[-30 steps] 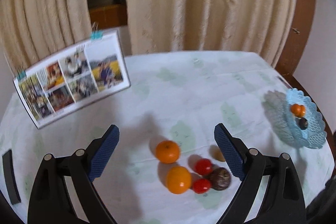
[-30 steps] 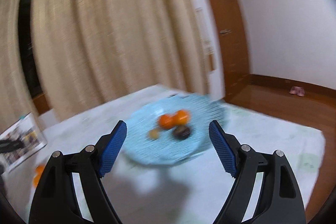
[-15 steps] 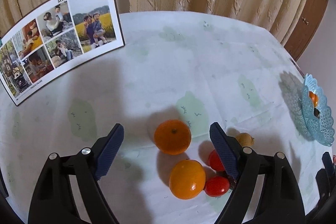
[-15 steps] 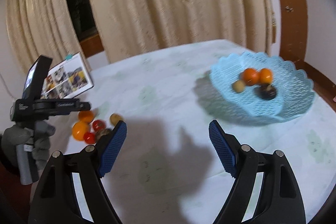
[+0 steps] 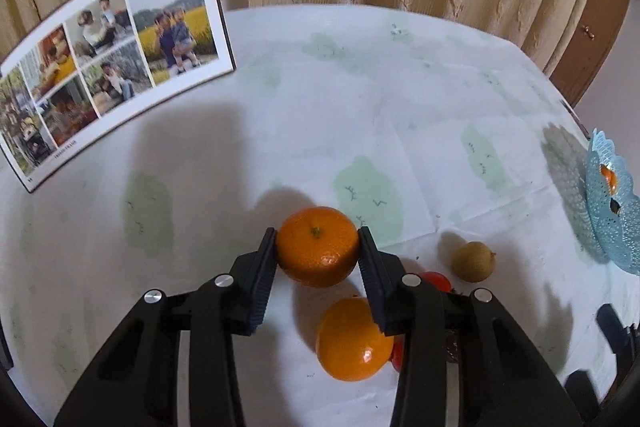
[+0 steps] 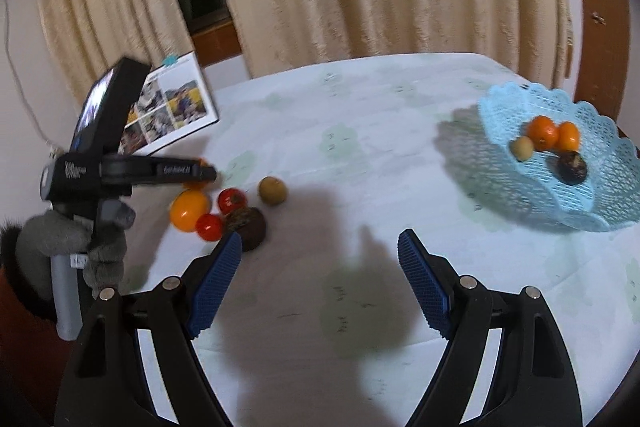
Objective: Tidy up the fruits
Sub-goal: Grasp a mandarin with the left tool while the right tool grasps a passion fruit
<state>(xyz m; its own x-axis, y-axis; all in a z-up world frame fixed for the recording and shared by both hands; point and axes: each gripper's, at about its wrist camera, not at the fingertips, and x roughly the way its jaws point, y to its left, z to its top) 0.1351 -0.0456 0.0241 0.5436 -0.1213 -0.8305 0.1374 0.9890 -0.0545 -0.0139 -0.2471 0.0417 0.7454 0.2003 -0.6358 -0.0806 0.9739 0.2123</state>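
Observation:
My left gripper [image 5: 317, 247] is shut on an orange [image 5: 317, 247] that rests on the tablecloth. A second orange [image 5: 354, 339], two red tomatoes [image 5: 436, 279], a brown round fruit [image 5: 473, 261] and a dark fruit lie close by. In the right wrist view the left gripper [image 6: 200, 173] is at the fruit pile: the second orange [image 6: 189, 209], a tomato [image 6: 232, 201], a dark fruit [image 6: 247, 223] and the brown fruit [image 6: 272, 190]. My right gripper [image 6: 320, 267] is open and empty above the table. The blue basket [image 6: 576, 203] holds several fruits.
A photo calendar [image 5: 108, 67] stands at the table's far left, also in the right wrist view [image 6: 170, 113]. The basket [image 5: 612, 223] sits at the right table edge. Curtains hang behind the table. A gloved hand [image 6: 72, 239] holds the left gripper.
My left gripper came down and closed on the nearer orange. My right gripper swung left from the basket toward the fruit pile and stayed open.

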